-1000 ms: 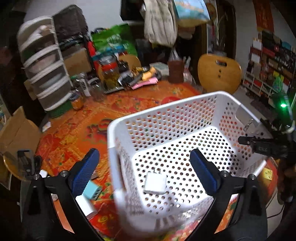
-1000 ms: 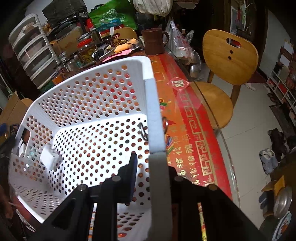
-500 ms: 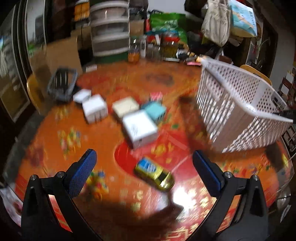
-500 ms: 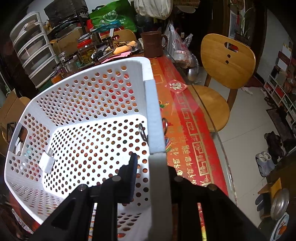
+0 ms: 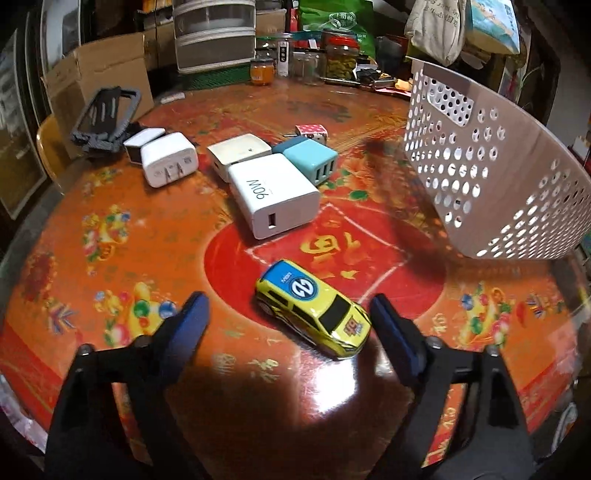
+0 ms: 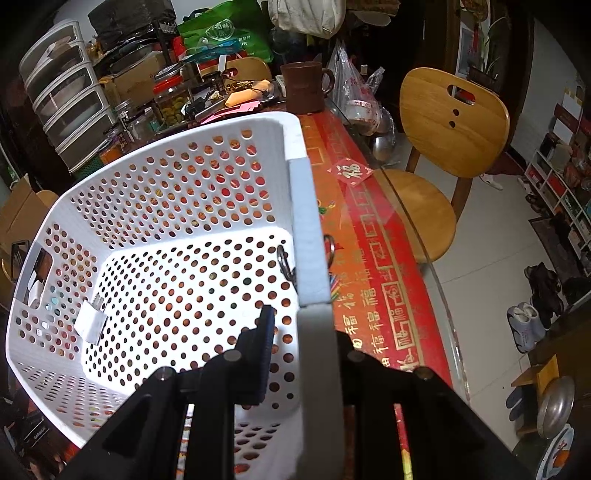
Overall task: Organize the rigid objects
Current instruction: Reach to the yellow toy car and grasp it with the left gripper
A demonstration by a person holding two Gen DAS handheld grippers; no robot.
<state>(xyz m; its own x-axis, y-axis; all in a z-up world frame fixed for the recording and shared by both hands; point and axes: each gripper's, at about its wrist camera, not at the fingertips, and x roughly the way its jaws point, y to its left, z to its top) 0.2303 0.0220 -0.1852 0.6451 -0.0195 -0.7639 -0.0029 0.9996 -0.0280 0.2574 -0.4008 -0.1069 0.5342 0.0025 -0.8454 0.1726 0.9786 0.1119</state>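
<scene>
A yellow toy car with a blue roof lies on the red patterned table. My left gripper hangs low over it, jaws closing, with the car between the blue fingers and nearer the right one; neither pad touches it. Behind it lie a white 90W charger, a teal charger and a white plug. The white perforated basket stands at the right. My right gripper is shut on the basket's side wall. A white charger lies inside.
A cream charger, a pink dotted cube and a black frame lie further back. Jars, plastic drawers and a cardboard box crowd the far edge. A wooden chair and a brown mug stand beyond the basket.
My left gripper swung away from above the basket, leftward and down to the toy car, and its jaws have narrowed. The right gripper and the basket stayed put.
</scene>
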